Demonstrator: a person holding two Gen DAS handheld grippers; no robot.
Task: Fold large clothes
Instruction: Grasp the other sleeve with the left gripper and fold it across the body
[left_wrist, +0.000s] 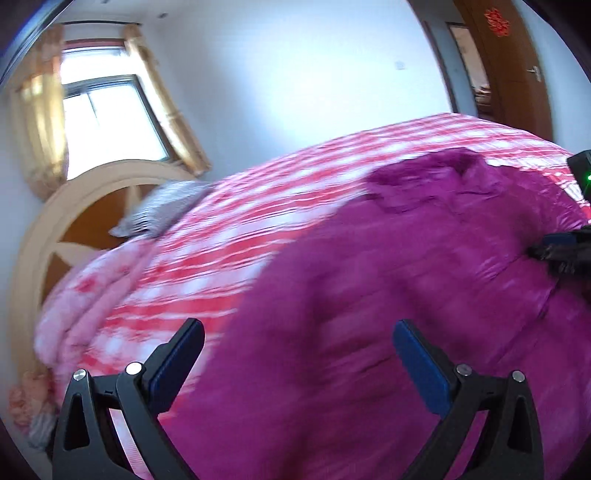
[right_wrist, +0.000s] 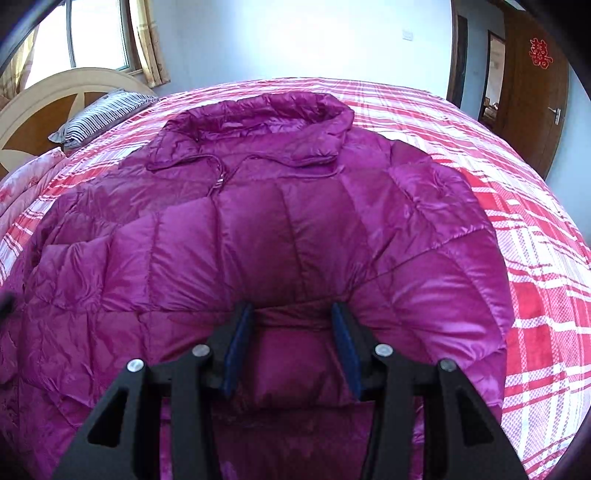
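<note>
Gripping folded sleeve of purple down jacket (right_wrist: 258, 229), right gripper (right_wrist: 291, 314) clenching puffy fabric; left gripper (left_wrist: 299, 332) hanging released above. Advise keeping fold flat, edges aligned.

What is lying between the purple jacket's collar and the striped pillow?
Only bare red plaid bedcover lies between the collar and the striped pillow, seen in the right wrist view.

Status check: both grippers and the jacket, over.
Left hand-held gripper open, empty. Right hand-held gripper clamped on purple jacket fold. Jacket spread on plaid bed. Nothing obstructing.
</note>
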